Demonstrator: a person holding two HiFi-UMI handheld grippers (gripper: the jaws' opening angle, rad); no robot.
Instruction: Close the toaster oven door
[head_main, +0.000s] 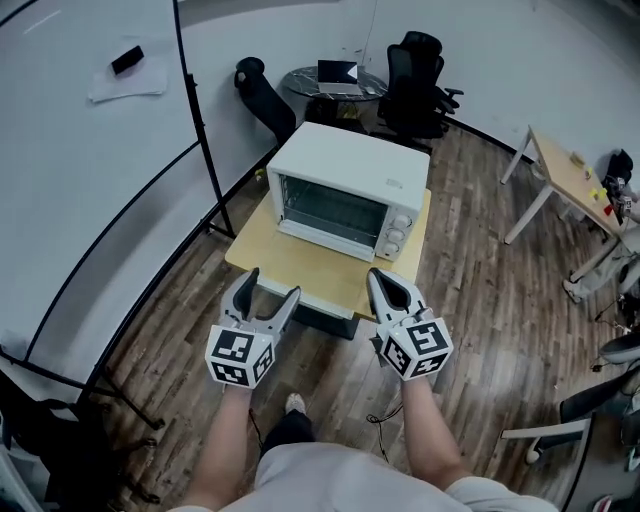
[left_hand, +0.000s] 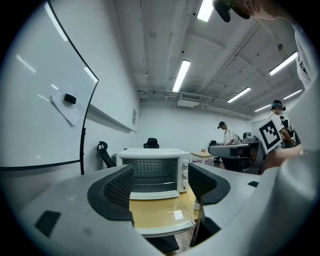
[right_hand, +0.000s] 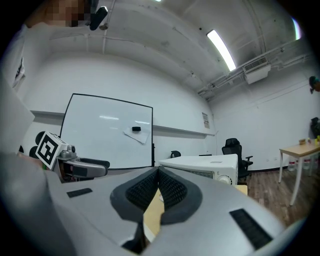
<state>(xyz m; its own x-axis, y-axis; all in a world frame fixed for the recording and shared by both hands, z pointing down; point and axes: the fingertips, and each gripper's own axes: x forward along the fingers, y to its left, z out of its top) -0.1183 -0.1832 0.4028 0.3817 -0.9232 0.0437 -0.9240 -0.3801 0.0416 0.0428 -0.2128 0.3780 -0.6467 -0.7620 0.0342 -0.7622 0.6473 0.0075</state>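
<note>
A white toaster oven (head_main: 345, 185) stands on a small wooden table (head_main: 415, 262). Its glass door (head_main: 300, 268) hangs open and lies flat toward me, with its white front edge (head_main: 318, 302) near the table's front. My left gripper (head_main: 272, 283) is open, empty, just short of that edge on the left. My right gripper (head_main: 376, 274) is shut on nothing, near the table's front right. In the left gripper view the oven (left_hand: 155, 167) and the lowered door (left_hand: 165, 212) show between the open left gripper's (left_hand: 160, 182) fingers. The right gripper's (right_hand: 157, 174) pads touch; the oven (right_hand: 210, 165) sits beyond.
A whiteboard on a black stand (head_main: 90, 170) runs along the left. Black office chairs (head_main: 415, 80) and a round table with a laptop (head_main: 335, 78) stand behind the oven. A wooden desk (head_main: 570, 180) is at the right. People (left_hand: 227, 135) work in the background.
</note>
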